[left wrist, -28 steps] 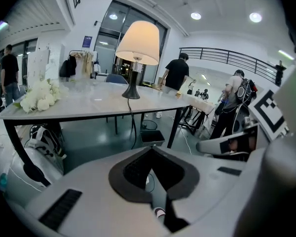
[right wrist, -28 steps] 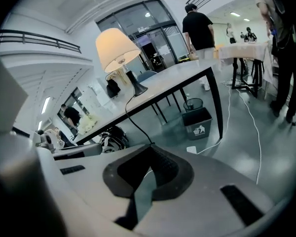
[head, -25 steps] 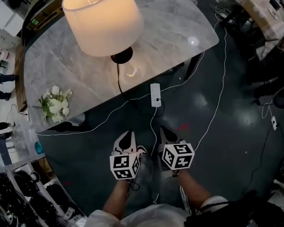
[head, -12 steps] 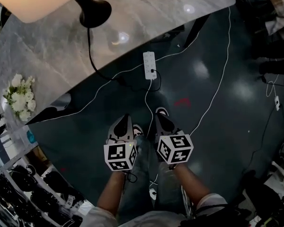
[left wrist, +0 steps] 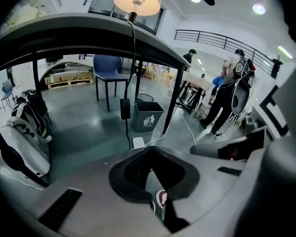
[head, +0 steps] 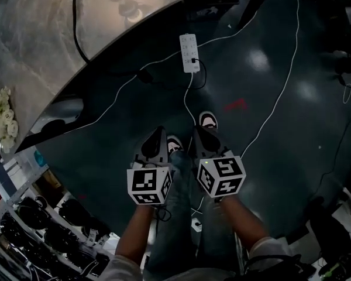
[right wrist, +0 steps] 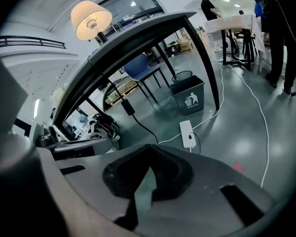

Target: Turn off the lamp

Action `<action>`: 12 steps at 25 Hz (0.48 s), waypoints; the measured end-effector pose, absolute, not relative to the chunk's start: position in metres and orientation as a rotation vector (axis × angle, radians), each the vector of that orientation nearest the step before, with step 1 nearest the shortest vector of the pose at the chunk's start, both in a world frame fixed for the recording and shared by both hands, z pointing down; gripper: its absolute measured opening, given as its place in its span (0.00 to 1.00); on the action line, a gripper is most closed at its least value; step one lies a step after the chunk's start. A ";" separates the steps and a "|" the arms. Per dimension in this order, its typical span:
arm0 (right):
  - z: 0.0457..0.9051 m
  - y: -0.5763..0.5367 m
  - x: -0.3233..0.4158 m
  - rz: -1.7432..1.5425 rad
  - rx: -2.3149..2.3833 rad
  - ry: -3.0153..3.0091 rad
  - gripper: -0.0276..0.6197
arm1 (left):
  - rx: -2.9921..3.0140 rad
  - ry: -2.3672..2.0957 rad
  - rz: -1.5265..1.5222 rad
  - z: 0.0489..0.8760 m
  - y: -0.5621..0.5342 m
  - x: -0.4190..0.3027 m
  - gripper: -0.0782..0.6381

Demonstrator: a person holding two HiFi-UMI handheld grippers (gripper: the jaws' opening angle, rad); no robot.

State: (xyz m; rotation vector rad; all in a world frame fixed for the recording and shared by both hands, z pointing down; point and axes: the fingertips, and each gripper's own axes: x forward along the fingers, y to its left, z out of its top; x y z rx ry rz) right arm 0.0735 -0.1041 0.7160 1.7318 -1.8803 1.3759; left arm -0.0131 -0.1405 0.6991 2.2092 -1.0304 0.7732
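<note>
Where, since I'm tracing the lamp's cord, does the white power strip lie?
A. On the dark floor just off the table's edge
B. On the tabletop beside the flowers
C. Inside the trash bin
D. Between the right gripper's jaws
A: the head view shows the white power strip flat on the dark floor, just past the edge of the table, with a plug in it.

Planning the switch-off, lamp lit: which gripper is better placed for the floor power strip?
Right, marginally: the right gripper lines up closer with the power strip; the left gripper is offset further. Both shut.
</note>
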 end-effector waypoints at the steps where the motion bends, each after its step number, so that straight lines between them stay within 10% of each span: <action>1: 0.718 -0.102 0.072 1.380 1.728 -1.878 0.04 | 2.214 -1.031 0.770 0.700 -0.142 -0.013 0.12; 12: 0.725 -0.104 0.068 1.394 1.690 -1.881 0.04 | 2.239 -1.065 0.768 0.701 -0.163 -0.011 0.12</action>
